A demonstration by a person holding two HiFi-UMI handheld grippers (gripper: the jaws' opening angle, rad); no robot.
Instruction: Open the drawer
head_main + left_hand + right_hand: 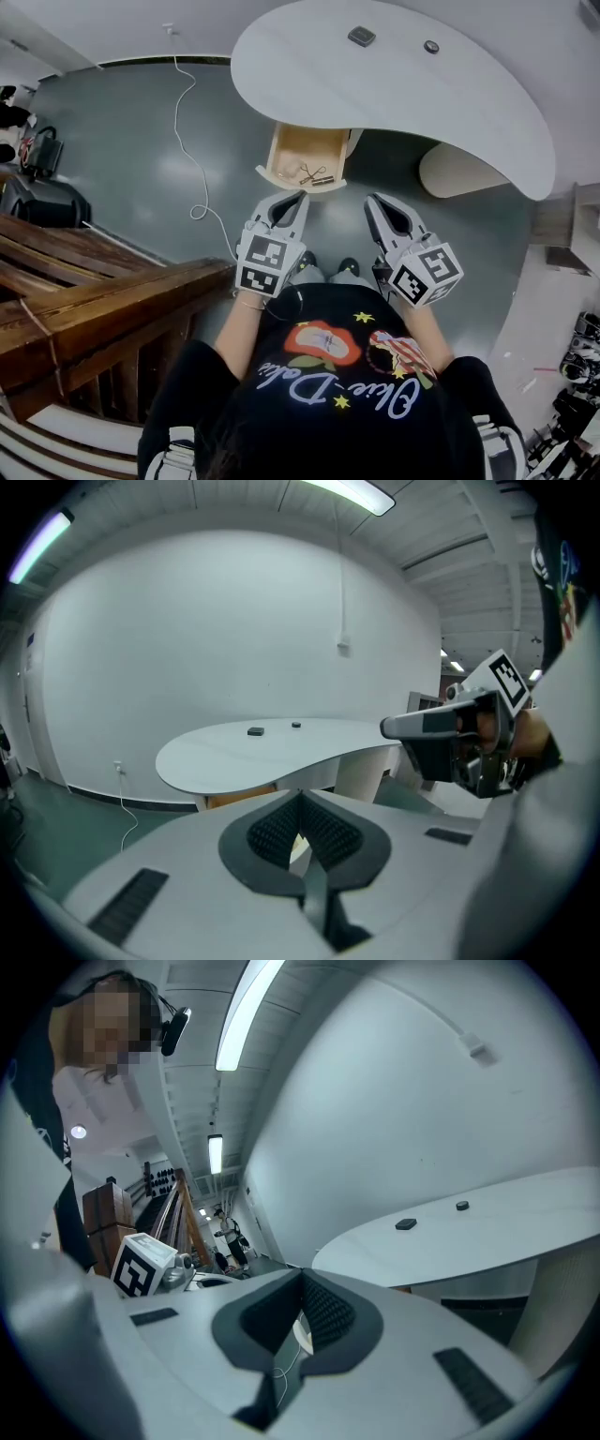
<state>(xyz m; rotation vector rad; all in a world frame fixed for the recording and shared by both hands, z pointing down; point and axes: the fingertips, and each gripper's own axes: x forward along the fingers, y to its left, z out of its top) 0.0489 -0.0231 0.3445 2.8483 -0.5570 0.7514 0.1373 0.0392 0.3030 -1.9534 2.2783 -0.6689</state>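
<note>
Since the pale wooden drawer (305, 159) stands pulled out from under the white curved tabletop (403, 84) (a small metal item (314, 174) lies inside), the task looks done, so the left gripper (298, 199) and right gripper (372, 201) hover just short of it, both pinched together on nothing.

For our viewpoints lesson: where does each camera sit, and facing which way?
Head view: on the head, facing steeply down at drawer, table; left gripper, right gripper, shirt show.
Left gripper view: on that gripper, facing the table; right gripper shows.
Right gripper view: on that gripper, facing the table; left gripper shows.
Shared: all show the table.
</note>
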